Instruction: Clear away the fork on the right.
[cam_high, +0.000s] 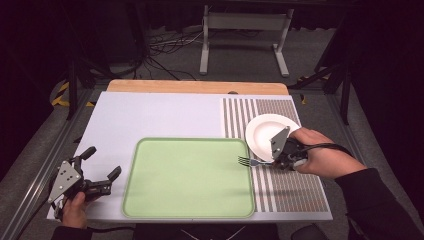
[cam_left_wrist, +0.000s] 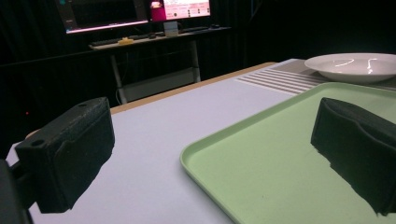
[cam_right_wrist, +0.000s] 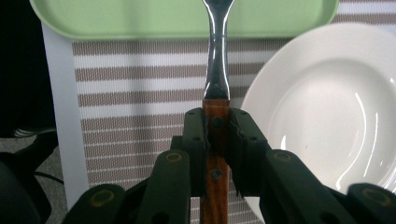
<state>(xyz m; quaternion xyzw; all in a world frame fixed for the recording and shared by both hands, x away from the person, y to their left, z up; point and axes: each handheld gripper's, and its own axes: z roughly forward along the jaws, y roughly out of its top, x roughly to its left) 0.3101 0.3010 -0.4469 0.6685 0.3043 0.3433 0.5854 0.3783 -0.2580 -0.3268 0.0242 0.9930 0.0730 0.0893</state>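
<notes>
A fork (cam_high: 248, 161) with a wooden handle (cam_right_wrist: 215, 140) and a steel head is clamped in my right gripper (cam_high: 274, 161), its tines reaching over the right edge of the green tray (cam_high: 150, 200). The right gripper view shows both black jaws pressed on the handle, with the steel neck (cam_right_wrist: 216, 60) pointing toward the green tray (cam_right_wrist: 116, 18). A white plate (cam_high: 262, 131) lies on the striped mat just behind that hand. My left gripper (cam_high: 103, 170) rests at the table's near left corner, its jaws wide apart and empty; its fingers (cam_left_wrist: 70, 154) frame the green tray (cam_left_wrist: 261, 154).
A striped placemat (cam_high: 290, 185) covers the right part of the white table top. The white plate (cam_right_wrist: 327, 107) sits to the right of the fork in the right gripper view. A desk with monitors (cam_left_wrist: 135, 14) stands beyond the table. Cables and a metal stand (cam_high: 245, 35) lie on the floor behind.
</notes>
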